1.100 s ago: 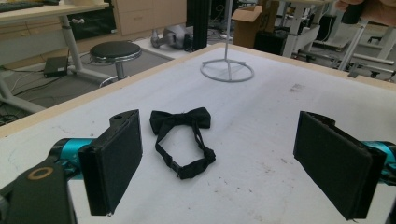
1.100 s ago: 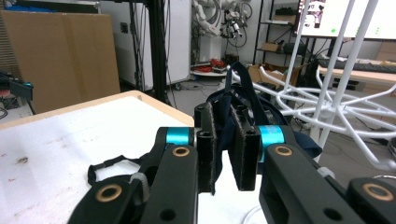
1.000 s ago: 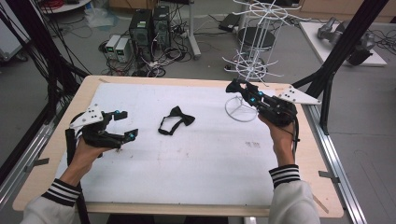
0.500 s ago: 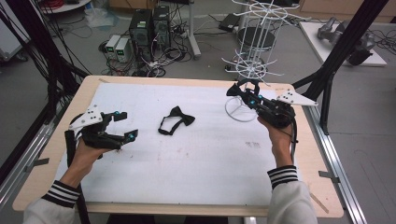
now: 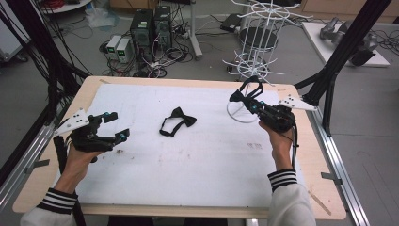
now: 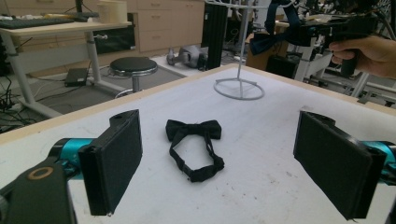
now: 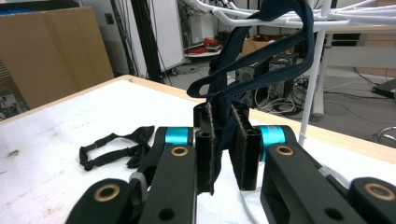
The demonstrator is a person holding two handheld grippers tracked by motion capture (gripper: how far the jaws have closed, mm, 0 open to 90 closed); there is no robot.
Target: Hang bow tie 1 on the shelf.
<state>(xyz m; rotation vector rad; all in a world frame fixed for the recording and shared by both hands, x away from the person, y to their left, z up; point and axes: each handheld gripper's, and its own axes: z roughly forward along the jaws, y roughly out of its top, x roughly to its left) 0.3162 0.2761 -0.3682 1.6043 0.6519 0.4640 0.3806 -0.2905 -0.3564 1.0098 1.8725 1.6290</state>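
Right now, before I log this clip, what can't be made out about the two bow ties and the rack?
- Dark blue bow tie: its bow is pinched between the right gripper pads, hidden in the right gripper view.
- White wire rack: whether the strap sits over a hook is too small in the high view, cropped in the right gripper view.
- Black bow tie: clasp too small to tell.
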